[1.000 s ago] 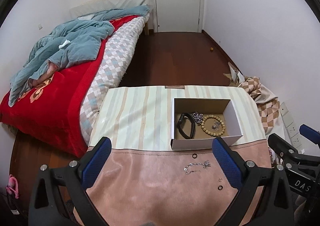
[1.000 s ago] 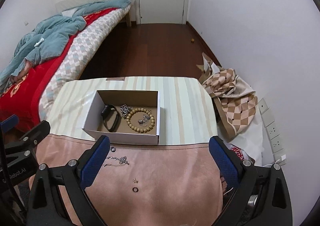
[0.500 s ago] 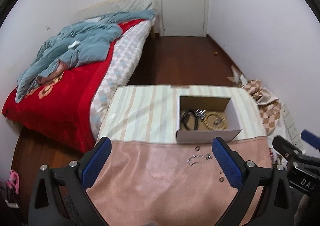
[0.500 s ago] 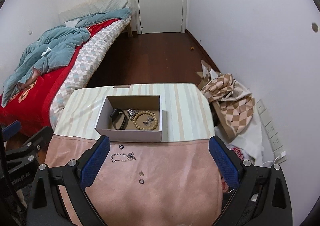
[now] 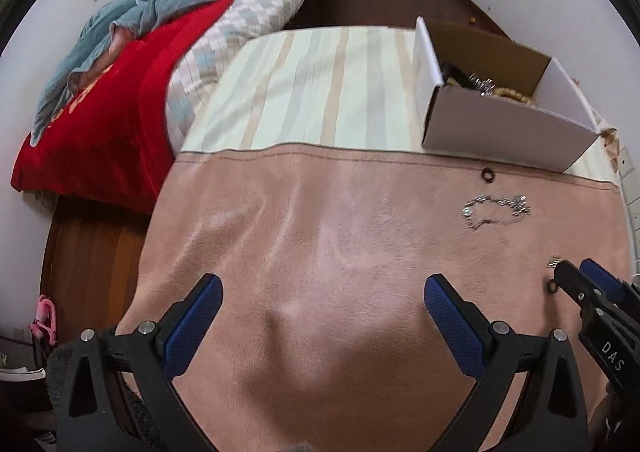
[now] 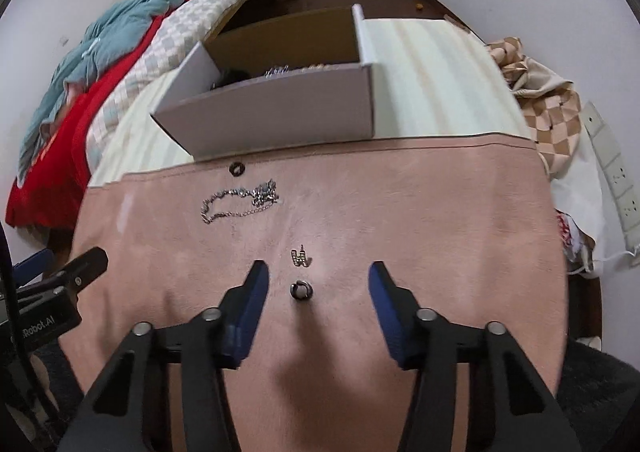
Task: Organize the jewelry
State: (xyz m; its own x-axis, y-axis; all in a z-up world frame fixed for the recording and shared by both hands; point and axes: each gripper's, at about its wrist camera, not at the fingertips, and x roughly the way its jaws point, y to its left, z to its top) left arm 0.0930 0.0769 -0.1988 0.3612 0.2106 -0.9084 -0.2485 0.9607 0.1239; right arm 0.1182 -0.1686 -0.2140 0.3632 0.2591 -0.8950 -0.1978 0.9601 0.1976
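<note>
Right gripper (image 6: 318, 284) was spread, low over pink cloth (image 6: 400, 212), small ring (image 6: 301, 290) between its fingers, untouched. Left gripper (image 5: 322, 304) spread, empty. Chain (image 6: 240, 200) near box (image 6: 272, 112).

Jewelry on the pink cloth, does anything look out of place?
Yes. A silver chain bracelet, two small rings and a sparkly charm lie loose on the pink cloth, outside the cardboard box.
</note>
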